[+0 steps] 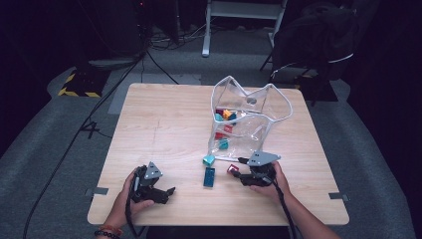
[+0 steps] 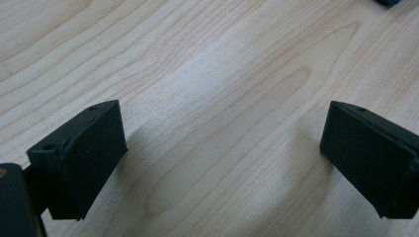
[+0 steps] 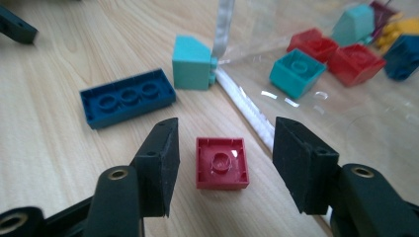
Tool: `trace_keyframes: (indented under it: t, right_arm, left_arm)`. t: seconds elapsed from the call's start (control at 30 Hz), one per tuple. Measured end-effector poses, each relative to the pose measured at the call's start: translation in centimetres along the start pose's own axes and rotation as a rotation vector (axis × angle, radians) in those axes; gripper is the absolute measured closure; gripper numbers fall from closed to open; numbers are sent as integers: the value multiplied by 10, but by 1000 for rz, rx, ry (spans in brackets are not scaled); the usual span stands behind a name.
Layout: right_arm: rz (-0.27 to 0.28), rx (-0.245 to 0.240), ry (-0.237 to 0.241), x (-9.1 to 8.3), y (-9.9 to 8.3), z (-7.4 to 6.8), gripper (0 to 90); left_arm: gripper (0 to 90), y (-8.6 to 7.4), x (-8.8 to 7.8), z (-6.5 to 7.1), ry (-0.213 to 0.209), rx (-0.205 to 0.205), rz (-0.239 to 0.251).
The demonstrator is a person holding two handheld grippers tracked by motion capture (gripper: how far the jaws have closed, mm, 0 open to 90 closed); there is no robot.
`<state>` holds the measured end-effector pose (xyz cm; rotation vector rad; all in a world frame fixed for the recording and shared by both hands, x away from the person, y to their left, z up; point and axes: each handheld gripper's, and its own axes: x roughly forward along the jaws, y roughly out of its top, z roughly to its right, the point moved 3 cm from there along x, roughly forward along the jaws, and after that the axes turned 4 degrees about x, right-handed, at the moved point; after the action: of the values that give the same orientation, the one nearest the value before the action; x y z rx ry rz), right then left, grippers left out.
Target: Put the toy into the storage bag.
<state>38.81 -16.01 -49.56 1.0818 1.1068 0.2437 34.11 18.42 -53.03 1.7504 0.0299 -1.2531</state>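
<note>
A small red square brick (image 3: 222, 163) lies stud-side down on the wooden table (image 1: 164, 119), right beside the edge of a clear plastic bag (image 1: 249, 119). My right gripper (image 3: 226, 129) is low over the table with its jaws on either side of this red brick (image 1: 232, 170), a gap showing on both sides, so it is open. A dark blue flat plate (image 3: 127, 97) and a teal sloped brick (image 3: 192, 63) lie just beyond it. My left gripper (image 2: 222, 143) rests near the front left (image 1: 166, 194), open, with bare wood between its jaws.
The bag (image 3: 346, 113) holds several loose bricks, among them a teal one (image 3: 298, 72) and a red one (image 3: 353, 63). Its white-trimmed edge runs close along the right jaw. The table's front edge is near both hands.
</note>
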Motion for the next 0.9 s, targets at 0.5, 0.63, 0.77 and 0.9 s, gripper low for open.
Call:
trace_keyframes:
  t: [0.5, 0.63, 0.77, 0.9]
  right_arm:
    - [-71, 49, -5, 27, -15, 9, 422]
    - [-69, 63, 2, 28, -15, 10, 427]
    - [-65, 61, 13, 28, -16, 9, 464]
    - [-59, 52, 36, 27, -16, 8, 578]
  left_arm:
    - [41, 0, 0, 0, 0, 0, 0]
    - [40, 0, 0, 0, -1, -1, 1]
    - [41, 0, 0, 0, 0, 0, 0]
    - [41, 0, 0, 0, 0, 0, 0]
